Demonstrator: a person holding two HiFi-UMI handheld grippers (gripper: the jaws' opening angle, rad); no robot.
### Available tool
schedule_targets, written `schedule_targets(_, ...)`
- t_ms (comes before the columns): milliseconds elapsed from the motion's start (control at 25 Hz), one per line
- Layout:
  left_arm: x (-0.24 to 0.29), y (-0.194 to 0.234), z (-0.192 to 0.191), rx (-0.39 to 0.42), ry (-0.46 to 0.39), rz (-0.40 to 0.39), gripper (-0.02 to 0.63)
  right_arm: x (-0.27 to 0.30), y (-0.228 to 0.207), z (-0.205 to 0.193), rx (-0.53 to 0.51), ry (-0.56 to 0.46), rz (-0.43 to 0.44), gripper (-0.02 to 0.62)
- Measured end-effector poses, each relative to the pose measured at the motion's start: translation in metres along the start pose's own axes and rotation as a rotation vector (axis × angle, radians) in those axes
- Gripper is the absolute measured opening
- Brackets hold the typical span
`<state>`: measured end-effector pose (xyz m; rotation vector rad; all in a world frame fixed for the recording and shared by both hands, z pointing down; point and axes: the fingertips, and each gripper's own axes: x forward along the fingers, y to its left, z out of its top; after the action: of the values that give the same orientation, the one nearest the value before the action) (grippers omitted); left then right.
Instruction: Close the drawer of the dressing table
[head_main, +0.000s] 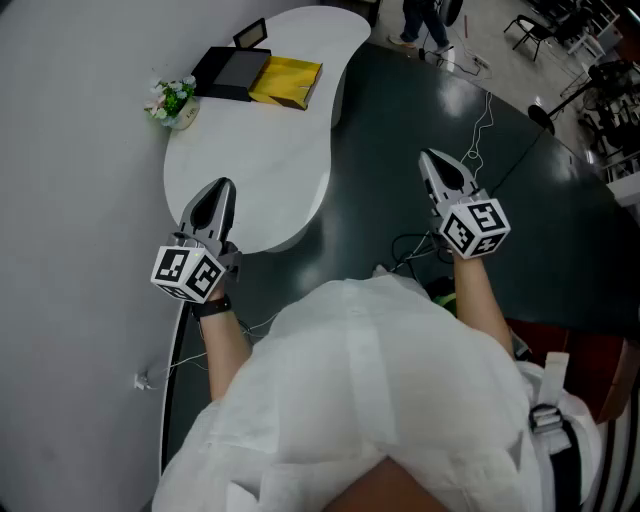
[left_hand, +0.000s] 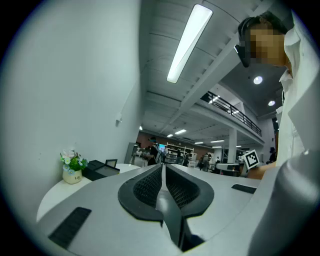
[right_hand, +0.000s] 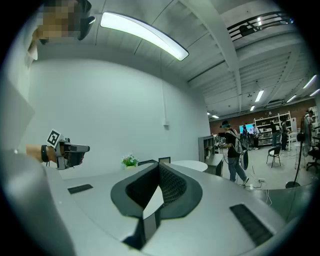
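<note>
Left tool, jaws pressed together on nothing, hovers at the near rounded edge of the white dressing-table worktop, which stands against the pale wall. The right tool hangs over the dark floor. The drawer is hidden under the top.

Left gripper view: a flower pot stands on the worktop by the wall, under a long ceiling lamp.

Right gripper view: this tool's tips meet, empty, with an open hall behind
</note>
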<state>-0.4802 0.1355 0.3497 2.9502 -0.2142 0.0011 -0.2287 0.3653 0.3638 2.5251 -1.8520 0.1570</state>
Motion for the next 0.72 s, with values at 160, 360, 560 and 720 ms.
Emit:
schedule_targets(160, -0.003, 0.001, -0.003, 0.0, 0.018, -0.002, 0.037, 0.005, 0.002, 0.001, -0.007, 0.002, 0.007, 0.009)
schedule_targets(360, -0.006, 0.008, 0.0, -0.011, -0.004, 0.014, 0.037, 0.007, -0.001, 0.001, -0.013, 0.01, -0.003, 0.009)
schedule_targets(560, -0.009, 0.018, 0.005, 0.002, 0.002, 0.039, 0.037, 0.009, -0.002, 0.004, -0.013, 0.011, -0.003, 0.009)
schedule_targets(720, -0.018, 0.017, 0.004, -0.002, 0.041, 0.053, 0.037, 0.011, 0.001, 0.013, 0.028, -0.028, 0.023, 0.009)
